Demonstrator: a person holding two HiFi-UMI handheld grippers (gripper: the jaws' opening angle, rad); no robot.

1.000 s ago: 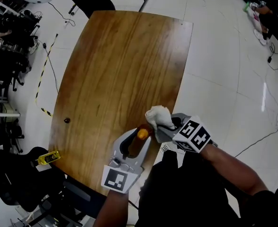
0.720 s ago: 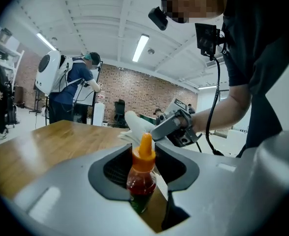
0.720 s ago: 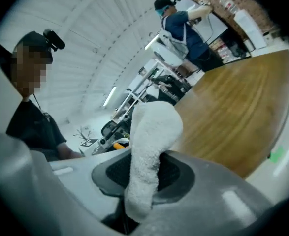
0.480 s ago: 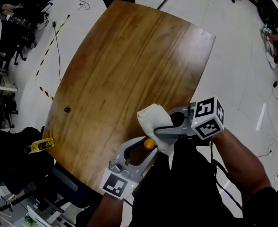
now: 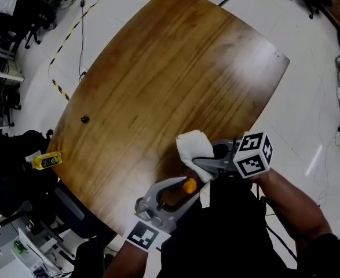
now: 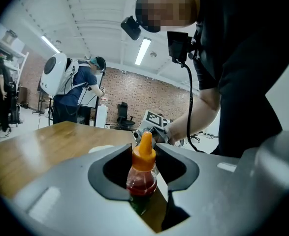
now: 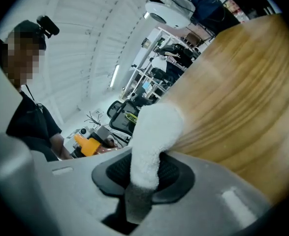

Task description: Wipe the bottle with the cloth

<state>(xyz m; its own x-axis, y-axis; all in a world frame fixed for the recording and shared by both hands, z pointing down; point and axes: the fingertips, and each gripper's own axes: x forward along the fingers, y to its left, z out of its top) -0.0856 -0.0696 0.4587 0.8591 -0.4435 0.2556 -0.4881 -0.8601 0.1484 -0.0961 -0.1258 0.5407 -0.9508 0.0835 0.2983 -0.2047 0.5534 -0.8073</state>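
Orange-capped red sauce bottle (image 5: 189, 185) had tipped flatter; left tongs (image 5: 179, 191) clamped its body, probably light and slick. Right tongs (image 5: 203, 165) pinched soft white cloth (image 5: 193, 147).

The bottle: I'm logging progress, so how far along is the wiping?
Done: left gripper clamps the bottle, right gripper clamps the cloth. In hand: the cloth sits close beside the bottle's orange cap; contact is unclear. Left: wiping the bottle's body, which shows no cloth on it.

Glossy wooden worktop (image 5: 170, 68) is gleaming; the fluffy white cloth (image 7: 151, 136) is looking rough, the bottle (image 6: 142, 178) showing clear, shiny plastic.
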